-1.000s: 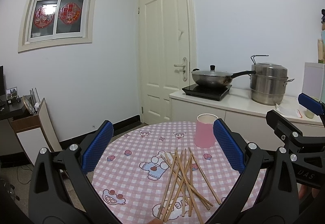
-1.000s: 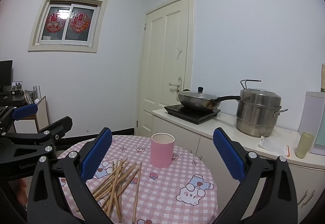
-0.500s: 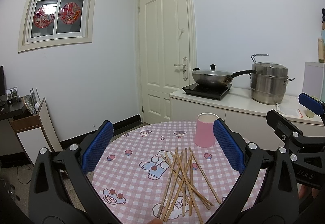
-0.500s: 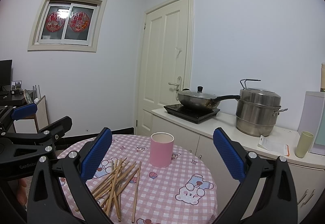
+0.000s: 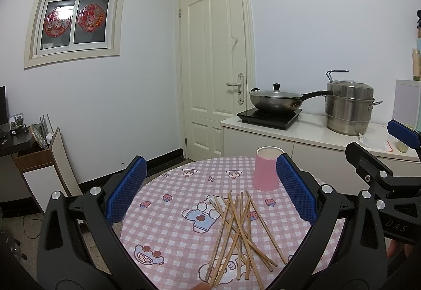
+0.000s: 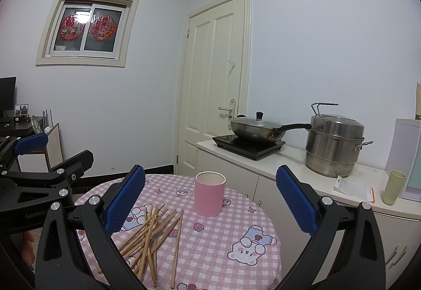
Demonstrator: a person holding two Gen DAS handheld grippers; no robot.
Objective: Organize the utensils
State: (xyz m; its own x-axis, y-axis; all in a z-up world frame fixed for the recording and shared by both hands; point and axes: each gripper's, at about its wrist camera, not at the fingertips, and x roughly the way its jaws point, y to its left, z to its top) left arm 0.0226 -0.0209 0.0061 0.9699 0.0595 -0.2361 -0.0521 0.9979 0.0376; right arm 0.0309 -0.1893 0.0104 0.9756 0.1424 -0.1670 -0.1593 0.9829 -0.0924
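Chopsticks (image 5: 238,232): loose crossed pile mid-surface (image 5: 171,213). Pink cup (image 5: 265,171): upright, toward the far edge. Left gripper (image 5: 209,194), right gripper (image 6: 210,200): jaws spread, empty.

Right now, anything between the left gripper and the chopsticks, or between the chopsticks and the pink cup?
Nothing visible. The left gripper is open above the chopsticks, which lie loose on the tablecloth. The pink cup stands upright just beyond them, mouth clear.
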